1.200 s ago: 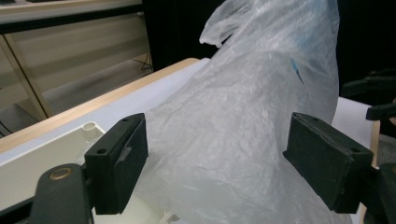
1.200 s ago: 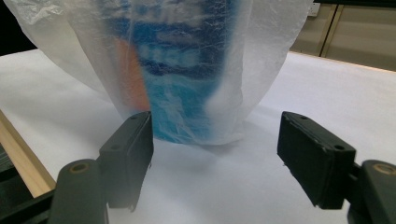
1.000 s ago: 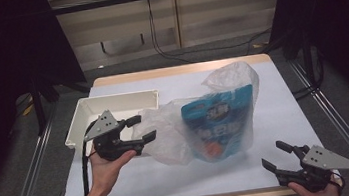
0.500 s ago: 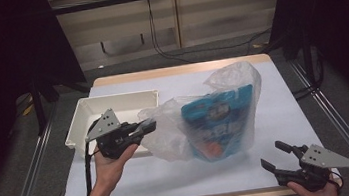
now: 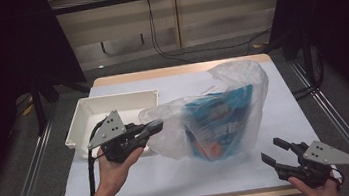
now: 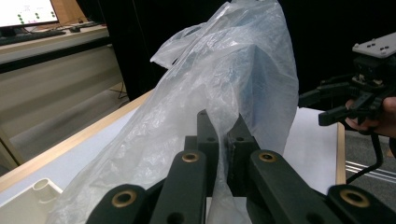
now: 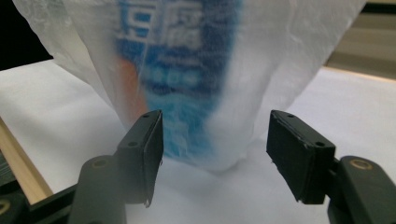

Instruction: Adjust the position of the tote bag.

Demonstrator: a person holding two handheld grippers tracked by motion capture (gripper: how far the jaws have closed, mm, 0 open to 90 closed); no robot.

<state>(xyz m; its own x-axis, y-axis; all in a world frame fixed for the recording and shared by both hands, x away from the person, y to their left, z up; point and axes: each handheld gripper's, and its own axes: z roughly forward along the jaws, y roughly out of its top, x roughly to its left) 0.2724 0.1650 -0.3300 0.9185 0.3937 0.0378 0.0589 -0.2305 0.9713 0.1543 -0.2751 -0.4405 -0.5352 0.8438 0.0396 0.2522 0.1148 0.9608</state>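
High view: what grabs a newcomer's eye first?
The crumpled clear plastic bag mid-table, with a blue and orange packet showing through it. The left tongs are shut on its left edge, beside a white tray. The right tongs wait open at the near right corner.

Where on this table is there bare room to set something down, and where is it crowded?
Free: the white sheet along the near edge, between the left tongs and the right tongs; the far strip behind the white tray; the tray's bare floor. Crowded: the middle, where the clear plastic bag with its blue packet bulges, the left tongs pinching its edge.
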